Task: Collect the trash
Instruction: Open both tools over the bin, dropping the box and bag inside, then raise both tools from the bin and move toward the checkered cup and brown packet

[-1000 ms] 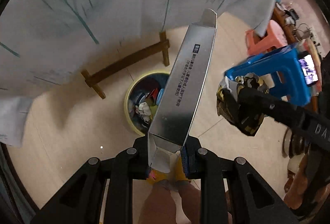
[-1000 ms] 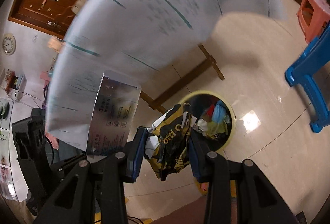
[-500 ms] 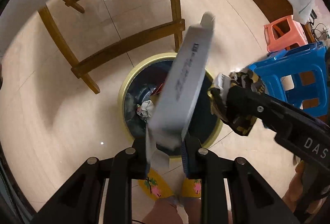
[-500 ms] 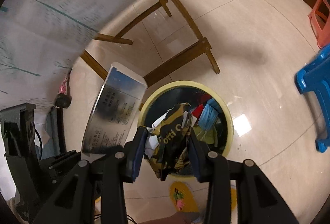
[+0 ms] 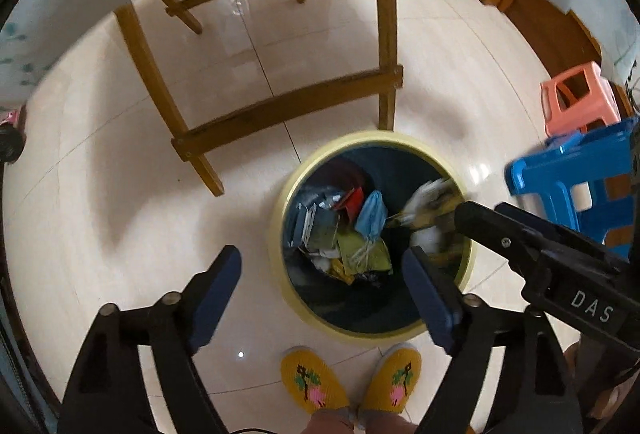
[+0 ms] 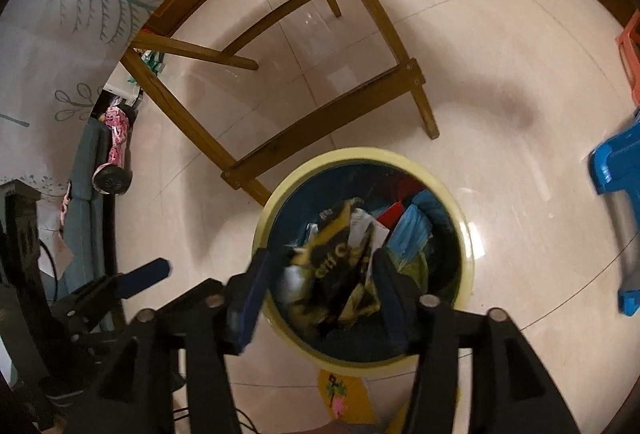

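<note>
I had both grippers over the yellow-rimmed trash bin (image 5: 276, 234). My left gripper (image 5: 320, 294) had just opened wide, with nothing in it. My right gripper (image 6: 320, 294) had just opened too, and the black-and-yellow wrapper (image 6: 336, 258) was dropping in. This load looked nearly done.

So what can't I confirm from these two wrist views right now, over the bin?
- Black-and-yellow crinkled wrapper: motion-blurred between the right gripper jaws, which have just been opening; contact with the pads unclear.
- Silver carton: gone from the open left gripper; not identifiable among the litter in the yellow-rimmed round bin.
- Bin bottom: covered by trash in both views.
- Blue plastic stool: cut off by the frame edge.
</note>
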Available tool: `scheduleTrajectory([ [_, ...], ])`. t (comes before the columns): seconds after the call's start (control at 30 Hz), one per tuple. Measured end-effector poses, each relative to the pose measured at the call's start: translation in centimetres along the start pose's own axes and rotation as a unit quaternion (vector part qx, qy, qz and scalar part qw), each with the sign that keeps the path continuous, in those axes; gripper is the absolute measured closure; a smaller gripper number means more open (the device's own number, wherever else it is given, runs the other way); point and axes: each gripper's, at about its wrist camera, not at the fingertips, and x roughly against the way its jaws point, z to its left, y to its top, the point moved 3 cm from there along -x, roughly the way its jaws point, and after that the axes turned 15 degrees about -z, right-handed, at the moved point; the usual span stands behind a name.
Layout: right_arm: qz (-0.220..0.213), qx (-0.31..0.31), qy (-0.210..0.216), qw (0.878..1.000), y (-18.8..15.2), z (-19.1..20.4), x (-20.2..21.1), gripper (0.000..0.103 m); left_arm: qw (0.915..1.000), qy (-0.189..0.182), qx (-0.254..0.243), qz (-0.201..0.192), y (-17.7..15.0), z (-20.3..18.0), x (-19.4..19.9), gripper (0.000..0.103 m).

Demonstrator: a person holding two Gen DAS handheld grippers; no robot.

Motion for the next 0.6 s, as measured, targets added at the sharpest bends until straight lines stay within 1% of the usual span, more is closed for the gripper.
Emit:
scheduleTrajectory([
  [0.13, -0.013, -0.001, -0.001, 1.0, 0.6, 0.2, 1.2, 0.043, 0.9996, 0.01, 0.017, -0.019, 0.4, 0.3, 1.4, 0.016],
  [0.33, -0.026, 0.006, -0.001, 1.0, 1.7, 1.5, 4.0, 0.042, 0.9987, 0.013, 0.031, -0.038, 1.3, -0.1, 5.4, 0.015],
  [0.53, -0.033, 0.008, -0.002, 0.999, 3.2, 3.4, 8.8, 0.042, 0.9977, 0.018, 0.039, -0.053, 2.9, -0.4, 11.7, 0.014],
  [0.6, -0.033, 0.011, -0.001, 0.999, 3.9, 4.3, 10.8, 0.042, 0.9971, 0.022, 0.043, -0.059, 3.6, -0.5, 14.6, 0.014],
])
